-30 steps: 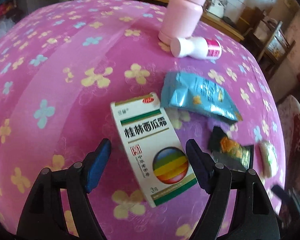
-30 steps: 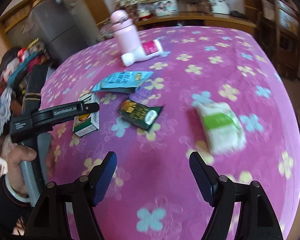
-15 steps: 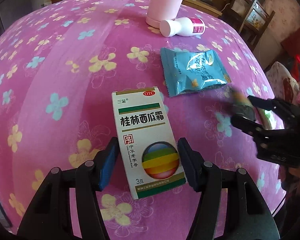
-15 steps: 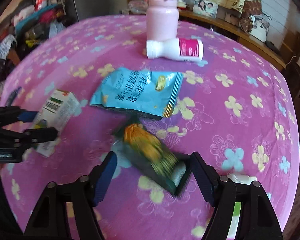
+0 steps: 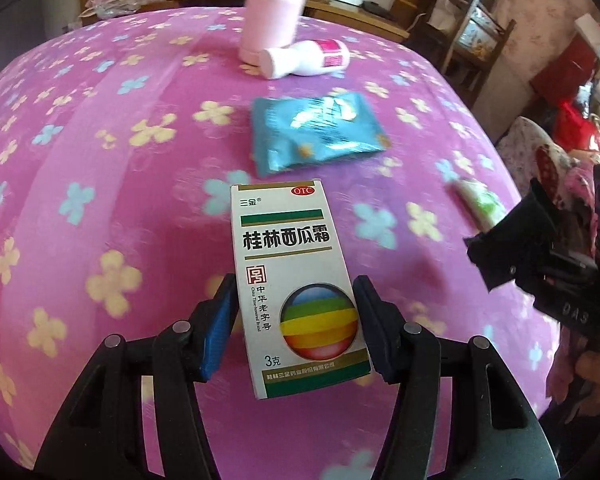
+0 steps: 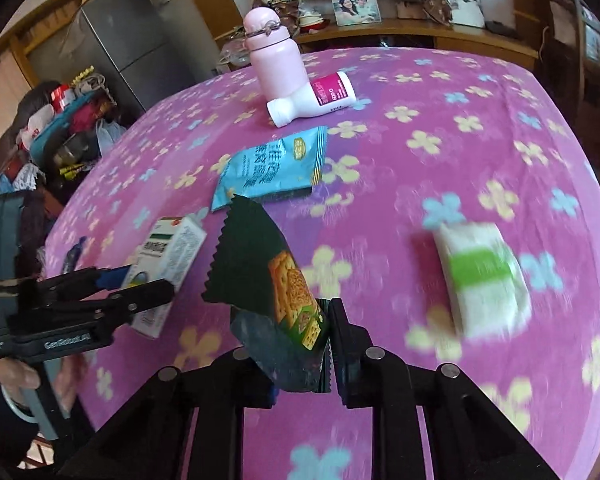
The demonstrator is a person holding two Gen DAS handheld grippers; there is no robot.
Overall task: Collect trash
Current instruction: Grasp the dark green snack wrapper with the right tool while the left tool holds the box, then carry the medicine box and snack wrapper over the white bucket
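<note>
A table covered with a magenta cloth [image 6: 480,92] printed with yellow and blue flowers fills the foreground. Behind it runs a wooden shelf [image 6: 420,36] carrying a framed photograph [image 6: 356,9]. A grey refrigerator [image 6: 128,40] stands at the left; daylight illuminates the room.

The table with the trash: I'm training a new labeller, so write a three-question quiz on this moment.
1. True or false: the white bottle stands upright.
2. What is clamped in the right gripper? A) blue packet B) dark cracker wrapper C) tissue pack
3. Fill in: the left gripper has the white ___ between its fingers.

Key: 1 false, it lies beside the pink flask; 2 B; 3 medicine box.
</note>
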